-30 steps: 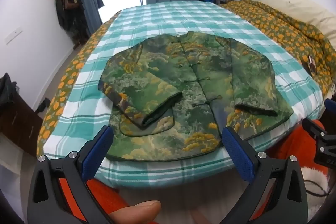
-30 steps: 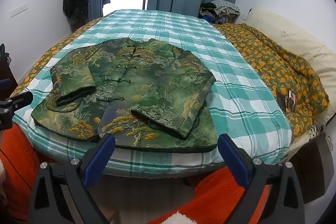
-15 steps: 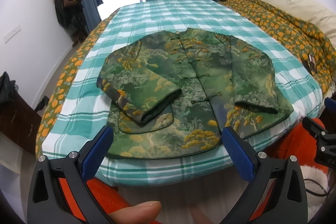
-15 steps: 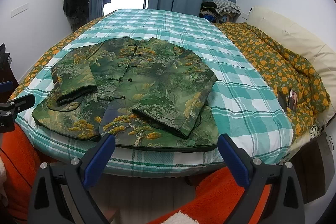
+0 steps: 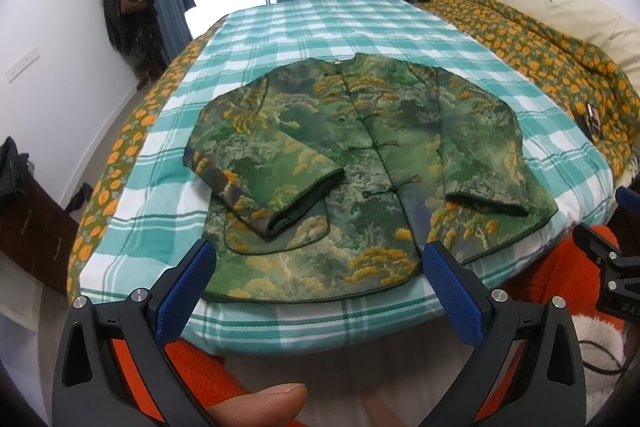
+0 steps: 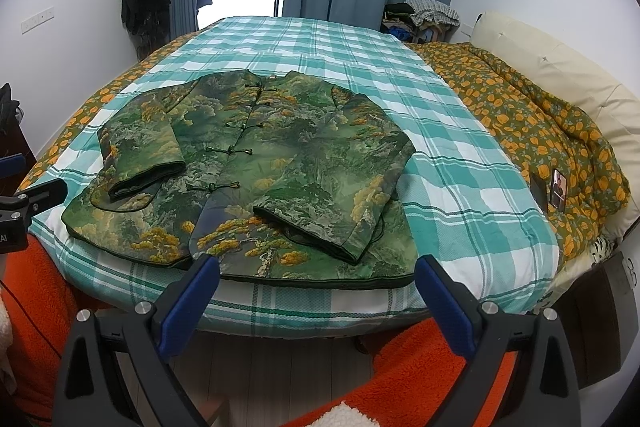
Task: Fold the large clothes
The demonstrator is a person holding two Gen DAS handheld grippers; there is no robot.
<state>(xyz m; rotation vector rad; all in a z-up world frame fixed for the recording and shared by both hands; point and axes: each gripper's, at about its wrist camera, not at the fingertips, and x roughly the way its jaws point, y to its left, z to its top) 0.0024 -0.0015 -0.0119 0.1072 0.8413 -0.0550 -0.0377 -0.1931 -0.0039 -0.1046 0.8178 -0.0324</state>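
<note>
A green jacket [image 5: 360, 163] [image 6: 256, 179] with yellow tree print and knot buttons lies flat, front up, near the front edge of the bed. Both sleeves are folded inward over its body. My left gripper [image 5: 318, 259] hovers open just short of the jacket's hem, off the bed's front edge, with nothing between its blue pads [image 5: 188, 287]. A little before the hem's right part, my right gripper [image 6: 316, 275] is also open and empty. A fingertip [image 5: 260, 407] shows at the bottom of the left wrist view.
The bed [image 6: 460, 163] has a teal and white checked sheet. An orange-flowered quilt [image 6: 540, 131] and a cream pillow [image 6: 560, 67] lie along its right side, with a phone [image 6: 558, 187] on the quilt. Orange fleece clothing [image 6: 420, 379] is below the grippers. Curtains and hanging clothes stand behind.
Both grippers have drawn back and risen slightly, so the jacket sits a little farther away in each view. The jacket itself has not moved.
</note>
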